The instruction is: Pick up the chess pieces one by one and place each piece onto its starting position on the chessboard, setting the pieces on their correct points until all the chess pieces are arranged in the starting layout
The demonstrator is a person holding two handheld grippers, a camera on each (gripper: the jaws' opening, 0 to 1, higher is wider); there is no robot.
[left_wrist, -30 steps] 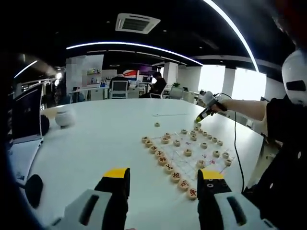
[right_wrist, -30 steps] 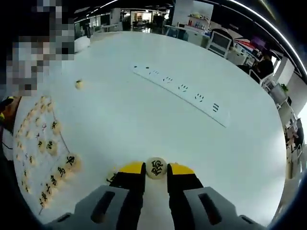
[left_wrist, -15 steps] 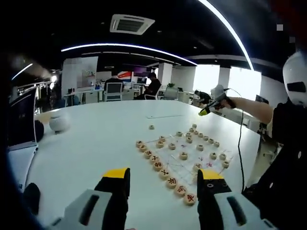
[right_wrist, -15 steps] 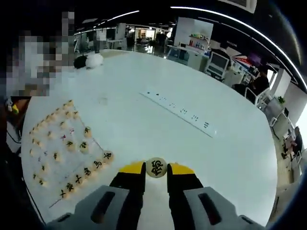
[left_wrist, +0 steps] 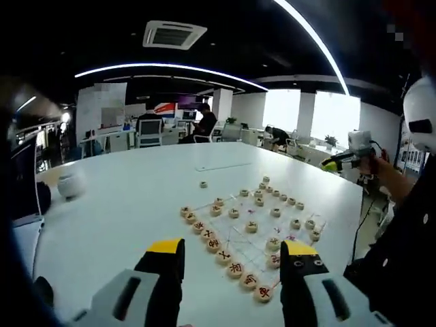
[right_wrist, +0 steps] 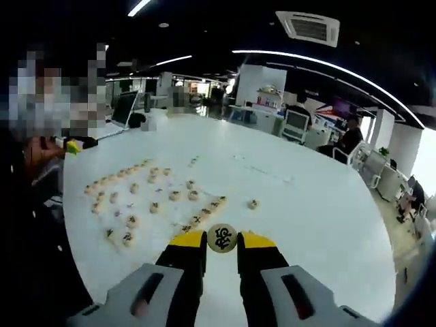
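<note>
My right gripper (right_wrist: 222, 240) is shut on a round wooden chess piece (right_wrist: 222, 238) with a black character, held above the white table (right_wrist: 306, 204). The same gripper (left_wrist: 335, 163) appears at the right of the left gripper view, raised in a person's hand beyond the board. The chessboard (left_wrist: 253, 225) lies on the table with several wooden pieces in rows along its near and far edges and a few in between. It also lies at the left of the right gripper view as the chessboard (right_wrist: 150, 201). One loose piece (left_wrist: 203, 184) sits apart from the board. My left gripper (left_wrist: 231, 252) stands open, holding nothing.
A loose piece (right_wrist: 253, 204) lies right of the board. A white round object (left_wrist: 70, 184) and a laptop (left_wrist: 24, 180) sit at the table's left. Office desks, chairs and seated people fill the background. A person's arm (left_wrist: 388, 177) reaches in at right.
The right gripper has swung up and away from the table's far side toward the person, still gripping its piece. Both views have shifted with the hands; the board pieces have not moved.
</note>
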